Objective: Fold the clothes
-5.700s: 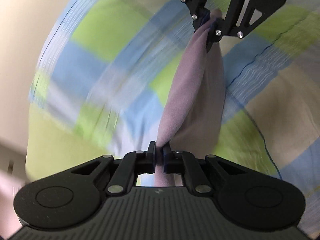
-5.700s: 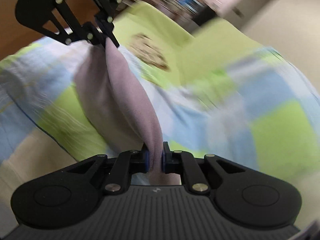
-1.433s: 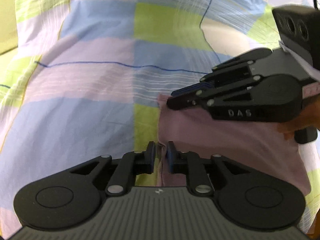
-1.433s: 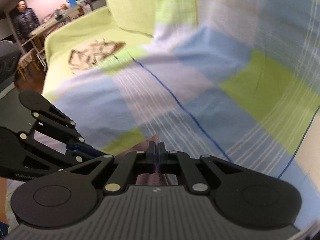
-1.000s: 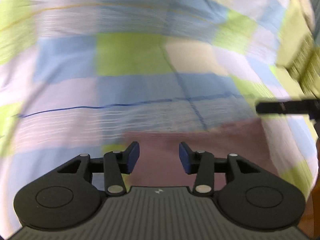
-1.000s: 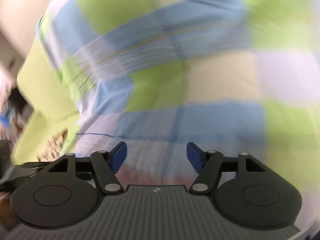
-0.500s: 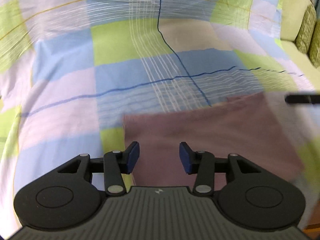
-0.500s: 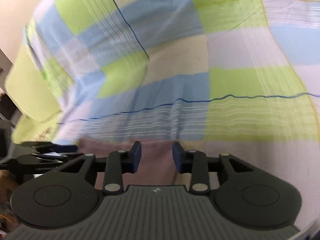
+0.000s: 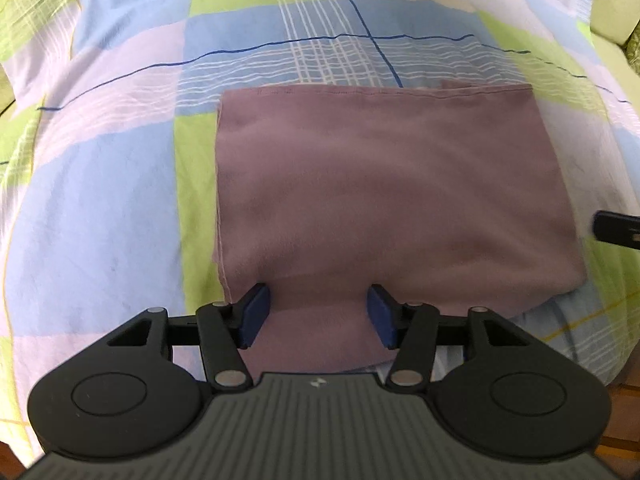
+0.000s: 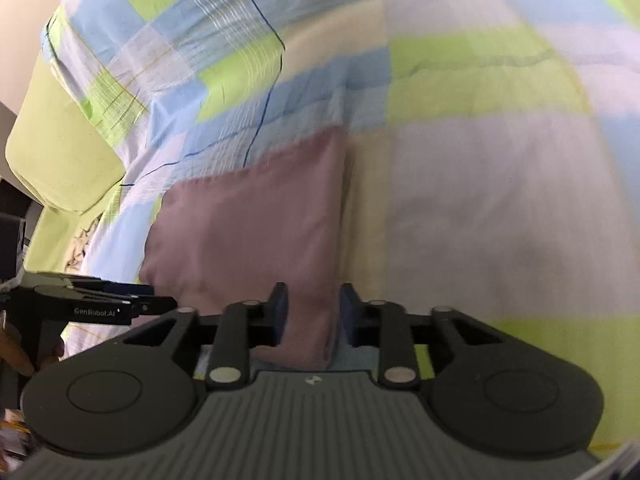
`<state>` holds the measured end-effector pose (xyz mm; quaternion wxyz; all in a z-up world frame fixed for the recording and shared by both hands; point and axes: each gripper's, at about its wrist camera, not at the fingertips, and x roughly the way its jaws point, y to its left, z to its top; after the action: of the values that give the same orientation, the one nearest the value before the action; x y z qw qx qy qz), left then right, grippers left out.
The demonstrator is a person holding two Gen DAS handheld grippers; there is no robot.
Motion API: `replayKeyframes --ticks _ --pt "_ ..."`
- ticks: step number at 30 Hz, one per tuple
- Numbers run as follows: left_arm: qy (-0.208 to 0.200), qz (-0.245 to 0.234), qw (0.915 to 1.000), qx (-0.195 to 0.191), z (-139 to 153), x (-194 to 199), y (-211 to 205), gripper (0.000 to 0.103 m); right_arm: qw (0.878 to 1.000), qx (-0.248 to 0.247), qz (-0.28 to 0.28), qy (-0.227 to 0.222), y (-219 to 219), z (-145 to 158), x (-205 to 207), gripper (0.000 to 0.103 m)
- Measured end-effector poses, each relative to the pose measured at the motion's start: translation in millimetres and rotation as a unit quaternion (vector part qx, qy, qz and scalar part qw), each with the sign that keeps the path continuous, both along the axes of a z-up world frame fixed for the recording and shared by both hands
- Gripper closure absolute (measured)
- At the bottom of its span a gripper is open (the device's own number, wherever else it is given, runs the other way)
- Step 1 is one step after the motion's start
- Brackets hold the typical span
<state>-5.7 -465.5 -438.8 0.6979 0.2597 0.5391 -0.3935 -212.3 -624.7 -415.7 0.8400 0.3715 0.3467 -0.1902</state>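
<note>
Cloth (image 9: 384, 184): folded mauve rectangle, flat on checked bed sheet (image 9: 100, 184), frame centre
Left gripper (image 9: 318, 316): fingers released, empty
Right gripper (image 10: 313, 312): fingers released, empty

A home bedroom: checked bedsheet (image 9: 120, 208) over a bed, green cushion (image 10: 60, 152) beside.

One folded mauve garment (image 9: 384, 184) lies flat on the bed. One checked bedsheet (image 9: 100, 184) covers the bed, in green, blue, lilac and cream squares. Two tools are in view: the left tool (image 9: 318, 314) and the right tool (image 10: 314, 312), each with two blue-padded fingers set apart. One green cushion (image 10: 60, 140) rests at the sheet's edge.
</note>
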Motion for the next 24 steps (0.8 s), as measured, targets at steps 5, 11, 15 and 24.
replayKeyframes --ticks 5,11,15,24 --pt "-0.002 -0.011 0.9999 0.009 -4.8 1.5 -2.3 0.037 1.0 -0.009 0.007 0.012 19.1 -6.3 6.8 0.074" --pt "-0.007 -0.01 0.9999 0.002 7.6 15.8 30.6 0.034 0.99 -0.084 -0.03 0.107 39.0 1.1 9.7 0.067" --pt "0.04 0.066 0.9966 0.03 7.8 53.0 98.1 0.034 0.975 -0.176 0.087 0.105 99.1 1.4 61.2 0.054" --pt "0.155 0.135 0.9785 -0.016 -2.0 100.6 125.8 0.031 0.862 -0.368 0.332 0.104 223.5 -13.6 172.6 0.051"
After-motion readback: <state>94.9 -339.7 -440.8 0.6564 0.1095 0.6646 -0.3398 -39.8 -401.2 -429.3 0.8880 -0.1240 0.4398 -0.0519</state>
